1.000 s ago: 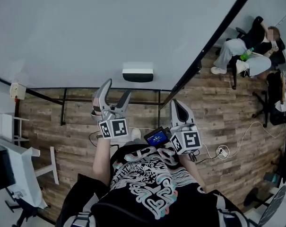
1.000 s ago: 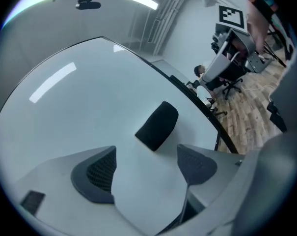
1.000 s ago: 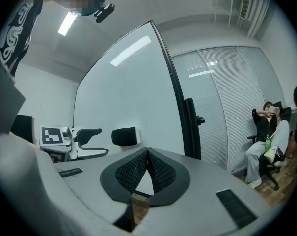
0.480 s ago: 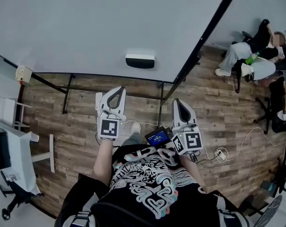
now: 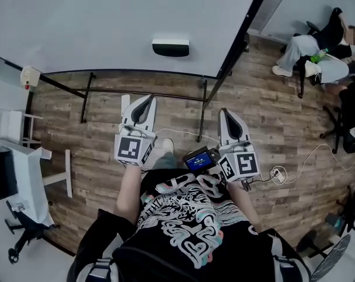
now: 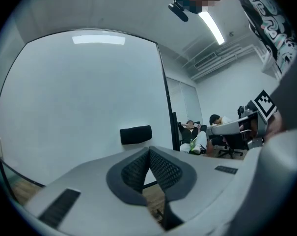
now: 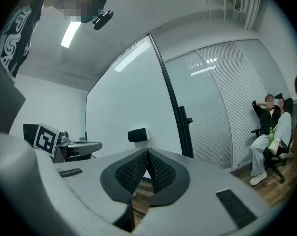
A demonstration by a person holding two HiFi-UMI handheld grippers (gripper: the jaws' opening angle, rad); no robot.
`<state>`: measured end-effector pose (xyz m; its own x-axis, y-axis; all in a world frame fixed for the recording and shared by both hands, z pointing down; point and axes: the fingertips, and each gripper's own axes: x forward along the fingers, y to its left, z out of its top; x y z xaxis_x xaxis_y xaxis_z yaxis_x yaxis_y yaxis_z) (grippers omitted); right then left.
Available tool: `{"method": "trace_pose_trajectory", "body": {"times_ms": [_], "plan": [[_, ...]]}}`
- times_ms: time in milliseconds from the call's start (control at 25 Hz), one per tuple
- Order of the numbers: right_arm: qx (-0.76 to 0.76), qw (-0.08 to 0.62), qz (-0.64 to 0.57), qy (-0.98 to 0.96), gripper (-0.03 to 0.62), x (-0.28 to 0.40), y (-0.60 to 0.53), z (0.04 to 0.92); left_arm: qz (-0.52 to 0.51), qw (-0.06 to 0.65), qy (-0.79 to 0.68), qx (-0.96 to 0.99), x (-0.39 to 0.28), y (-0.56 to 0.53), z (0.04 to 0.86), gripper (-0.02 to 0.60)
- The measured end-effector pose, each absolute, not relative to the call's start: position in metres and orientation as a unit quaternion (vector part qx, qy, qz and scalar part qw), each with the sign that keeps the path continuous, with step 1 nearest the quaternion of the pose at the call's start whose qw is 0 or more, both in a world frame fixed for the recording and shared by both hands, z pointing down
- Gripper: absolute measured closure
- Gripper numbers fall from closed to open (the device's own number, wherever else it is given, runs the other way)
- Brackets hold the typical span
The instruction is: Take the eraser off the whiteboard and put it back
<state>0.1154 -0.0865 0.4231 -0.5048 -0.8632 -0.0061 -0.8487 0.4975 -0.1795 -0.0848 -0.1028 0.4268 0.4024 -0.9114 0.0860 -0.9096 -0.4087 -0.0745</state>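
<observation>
- Dark rectangular eraser with a white top edge (image 5: 171, 47) sits on the large blank whiteboard (image 5: 107, 22), low on the board and toward its right edge.
- Your left gripper (image 5: 146, 100): fingers (image 6: 133, 171) closed on each other, nothing between them.
- Your right gripper (image 5: 224, 111): fingers (image 7: 131, 173) likewise closed and empty.
- Both grippers point level at the board and are well apart from the eraser, which lies ahead, roughly between the two.
- Progress (judgement): you have no hold on the eraser. With it on the board and both grippers empty, either nothing has been taken off yet or it is already put back. These views do not settle which.
- If it is the former, everything is left: open, reach, grip, lift off, replace.
- Surface: the board face is smooth and unmarked. It is carried on a black metal stand (image 5: 86, 96) over a brown wood-plank floor (image 5: 95, 140).
- Room: a glass partition with blinds (image 7: 212, 107) stands right of the board. Seated people (image 5: 318, 46) are at the far right, and white furniture (image 5: 24, 187) is at the left.
</observation>
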Motion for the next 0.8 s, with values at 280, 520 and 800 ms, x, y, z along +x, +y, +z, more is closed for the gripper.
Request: {"method": "trace_pose_trajectory", "body": {"times_ms": [280, 520, 800], "plan": [[-0.495, 0.045, -0.075, 0.864, 0.576, 0.108, -0.079, 0.424, -0.031, 0.014, 0.523, -0.852, -0.075, -0.094, 0.421, 0.552], [-0.500, 0.032, -0.069, 0.863, 0.577, 0.088, -0.076, 0.427, -0.023, 0.009, 0.523, -0.852, -0.094, -0.091, 0.421, 0.552], [-0.495, 0.036, -0.072, 0.865, 0.577, 0.059, -0.074, 0.430, -0.042, 0.023, 0.520, -0.853, -0.115, -0.092, 0.431, 0.552]]}}
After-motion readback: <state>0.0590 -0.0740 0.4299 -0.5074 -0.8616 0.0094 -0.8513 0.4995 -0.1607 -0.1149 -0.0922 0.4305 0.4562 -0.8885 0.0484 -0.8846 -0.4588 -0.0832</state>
